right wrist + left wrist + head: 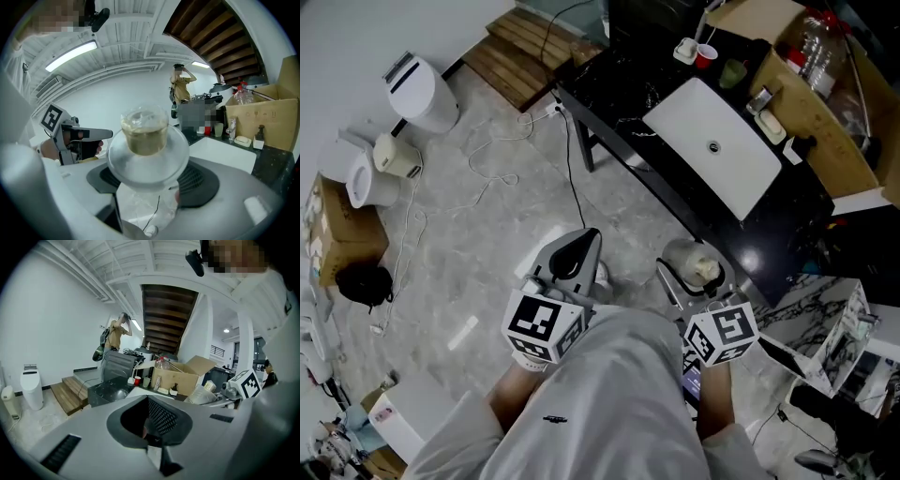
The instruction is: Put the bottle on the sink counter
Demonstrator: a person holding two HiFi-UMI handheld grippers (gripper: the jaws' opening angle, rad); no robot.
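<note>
Carrying step, with the bottle in hand and short of its goal. The right tongs pinch a clear bottle by its body. In the right gripper view the bottle lies along the tongs, with one end pointing away from the camera. The left tongs are pressed together with nothing between them, as the left gripper view confirms. Both are held close to the person's body over the floor.

The dark bench with its white sink stands ahead, well apart from the bottle. A cardboard box takes up its far side, and a red cup stands near one end.

Judged from this, the grasp is done and the placing is not yet begun. The next move calls for bringing the right tongs forward over the bench, choosing a bare dark patch beside the sink, turning the bottle upright, lowering it until it rests, and only then spreading the tongs.
</note>
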